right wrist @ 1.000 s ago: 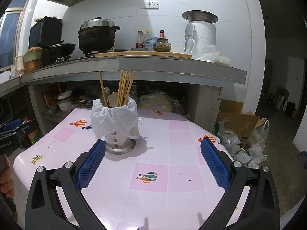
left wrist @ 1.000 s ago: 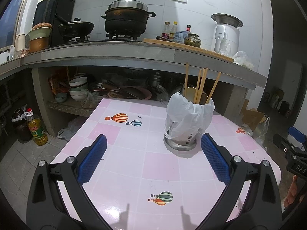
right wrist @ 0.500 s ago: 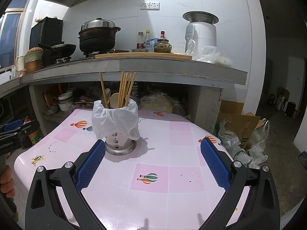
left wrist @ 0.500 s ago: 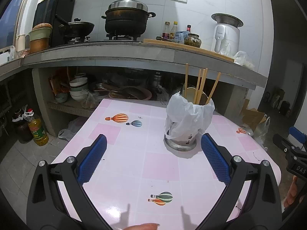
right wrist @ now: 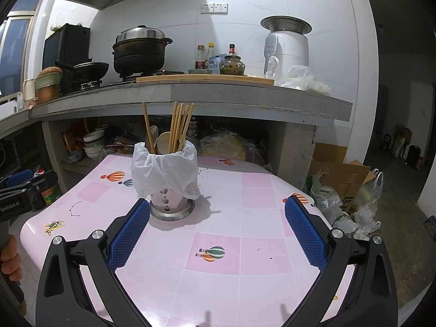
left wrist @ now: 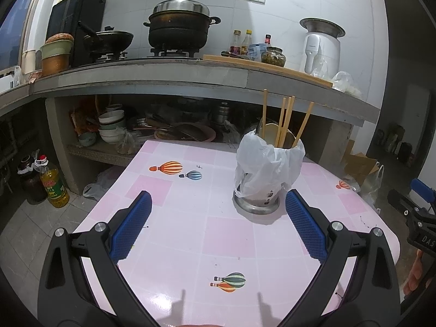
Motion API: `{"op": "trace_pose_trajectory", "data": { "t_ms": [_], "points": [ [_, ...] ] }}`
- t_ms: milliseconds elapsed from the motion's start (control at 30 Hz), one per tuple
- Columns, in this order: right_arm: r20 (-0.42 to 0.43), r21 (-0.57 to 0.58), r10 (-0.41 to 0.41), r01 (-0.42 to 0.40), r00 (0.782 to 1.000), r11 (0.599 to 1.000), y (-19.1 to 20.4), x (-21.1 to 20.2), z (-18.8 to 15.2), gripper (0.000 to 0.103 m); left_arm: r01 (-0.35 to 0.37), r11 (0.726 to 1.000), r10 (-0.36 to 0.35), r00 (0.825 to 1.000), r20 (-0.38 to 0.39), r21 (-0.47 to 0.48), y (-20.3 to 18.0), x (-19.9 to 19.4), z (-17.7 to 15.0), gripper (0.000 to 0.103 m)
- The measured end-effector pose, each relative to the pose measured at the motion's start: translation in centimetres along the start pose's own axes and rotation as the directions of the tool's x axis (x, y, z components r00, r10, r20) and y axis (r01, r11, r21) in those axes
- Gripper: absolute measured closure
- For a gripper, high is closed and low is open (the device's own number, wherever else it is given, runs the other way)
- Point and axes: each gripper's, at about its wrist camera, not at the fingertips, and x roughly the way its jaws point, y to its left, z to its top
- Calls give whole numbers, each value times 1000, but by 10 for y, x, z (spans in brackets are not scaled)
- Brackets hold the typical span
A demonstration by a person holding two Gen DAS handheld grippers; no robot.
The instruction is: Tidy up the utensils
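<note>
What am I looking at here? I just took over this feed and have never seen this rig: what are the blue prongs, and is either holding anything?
A person carries two handheld grippers, each with a fisheye camera looking along its blue-padded fingers. One picture is from the left gripper, the other from the right gripper. Both are open and hold nothing. On the pink table stands a metal utensil holder draped with a white plastic bag; chopsticks and spoons stick out of it. Each view catches the other gripper at its edge.

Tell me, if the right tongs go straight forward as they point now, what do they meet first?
Probably nothing soon: the open right tongs point over the bare pink table. The utensil holder stands left of centre, near the left finger; depth unclear.
</note>
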Motion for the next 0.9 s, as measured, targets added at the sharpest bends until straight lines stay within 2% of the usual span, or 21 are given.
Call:
{"op": "trace_pose_trajectory", "data": {
  "t_ms": [900],
  "points": [
    [-3, 0, 3, -3, 1000, 1000, 1, 1, -1, 6, 1, 1000, -1, 1000, -16, 10, -5, 2, -1, 8]
  ]
}}
